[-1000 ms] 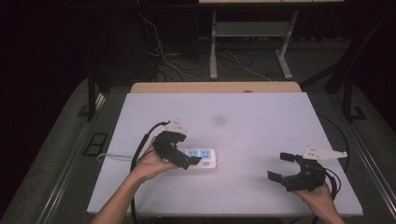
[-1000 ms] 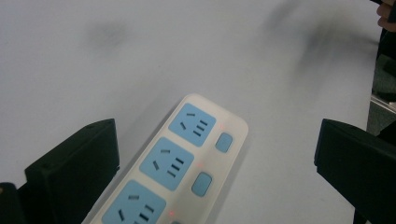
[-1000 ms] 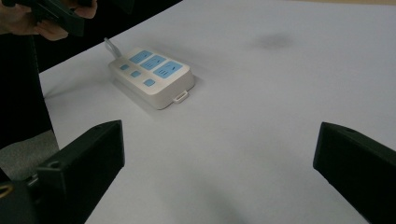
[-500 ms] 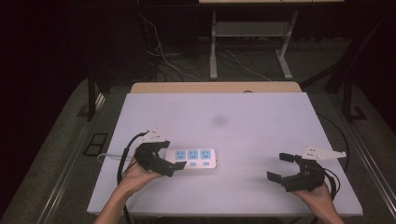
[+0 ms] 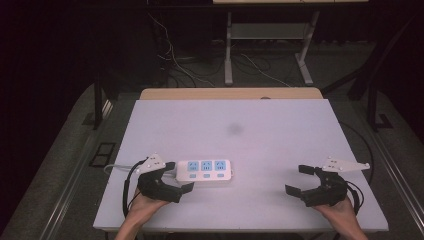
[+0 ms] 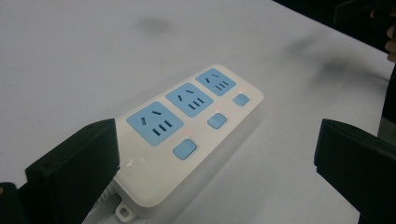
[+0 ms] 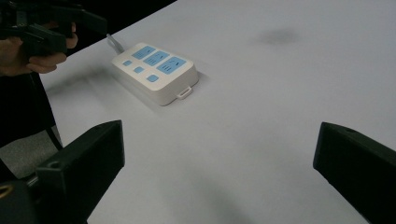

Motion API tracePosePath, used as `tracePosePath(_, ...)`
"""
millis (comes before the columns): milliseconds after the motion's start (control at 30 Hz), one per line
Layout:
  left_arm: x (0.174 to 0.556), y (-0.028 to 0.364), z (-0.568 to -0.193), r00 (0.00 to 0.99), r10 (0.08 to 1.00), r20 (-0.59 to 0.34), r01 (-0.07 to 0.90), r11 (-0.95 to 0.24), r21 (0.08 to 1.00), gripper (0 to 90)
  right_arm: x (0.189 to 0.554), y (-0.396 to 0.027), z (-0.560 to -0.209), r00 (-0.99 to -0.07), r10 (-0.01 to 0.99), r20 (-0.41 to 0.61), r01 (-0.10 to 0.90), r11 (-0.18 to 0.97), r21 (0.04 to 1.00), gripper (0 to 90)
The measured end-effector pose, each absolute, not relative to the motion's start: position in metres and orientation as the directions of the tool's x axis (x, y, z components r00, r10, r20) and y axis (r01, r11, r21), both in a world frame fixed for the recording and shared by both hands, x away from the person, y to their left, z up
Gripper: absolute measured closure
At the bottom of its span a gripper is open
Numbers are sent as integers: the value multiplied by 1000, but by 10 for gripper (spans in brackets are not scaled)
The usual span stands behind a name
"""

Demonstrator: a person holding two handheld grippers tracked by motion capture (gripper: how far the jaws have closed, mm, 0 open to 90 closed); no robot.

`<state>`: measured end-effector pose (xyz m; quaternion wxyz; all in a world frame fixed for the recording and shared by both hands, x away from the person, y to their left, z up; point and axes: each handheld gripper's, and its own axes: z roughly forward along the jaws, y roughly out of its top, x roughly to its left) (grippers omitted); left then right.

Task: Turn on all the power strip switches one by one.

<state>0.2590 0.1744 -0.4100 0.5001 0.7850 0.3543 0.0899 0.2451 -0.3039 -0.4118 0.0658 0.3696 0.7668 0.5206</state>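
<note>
While held low at the front left of the table [image 5: 280,120], left gripper [image 5: 176,181] sits just beside the strip's cable end, jaws wide apart, clamped on nothing. Matte black blocky jaws, grey three-cornered plate on top, black cable looped behind. One hand [image 5: 142,206] under it, forearm in from the bottom edge.

Next right: strip [image 5: 204,170], flat on the table, front-left of centre, long side across. White glossy plastic, rounded-rectangle body, small mounting tab at each end as far as visible. Three light-blue socket faces in a row, three light-blue rounded buttons along the near side, one per socket. Faint red glow by the buttons in the left gripper view [image 6: 187,112]. White cord [image 5: 117,167] off its left end toward the table edge. Near jaw of the left gripper overlapping the strip's corner in that view; touching or not, cannot tell.

Table top smooth, pale, matte, rectangular, with one dark smudge [image 5: 234,129] near centre and a wooden strip along the far edge.

Far right: right gripper [image 5: 306,180] at the front right, well apart from the strip, jaws spread wide, nothing between. Same black build, grey plate, one hand [image 5: 342,210] below.

Count: two grippers, two hands, one strip, one table.
</note>
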Motion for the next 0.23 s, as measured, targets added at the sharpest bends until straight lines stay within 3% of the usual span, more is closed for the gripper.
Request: tracePosePath(233, 256, 182, -415, 713, 665, -221, 469, -217, 856, 0, 243, -304, -412, -716, 635, 290, 504, 182, 844, 17)
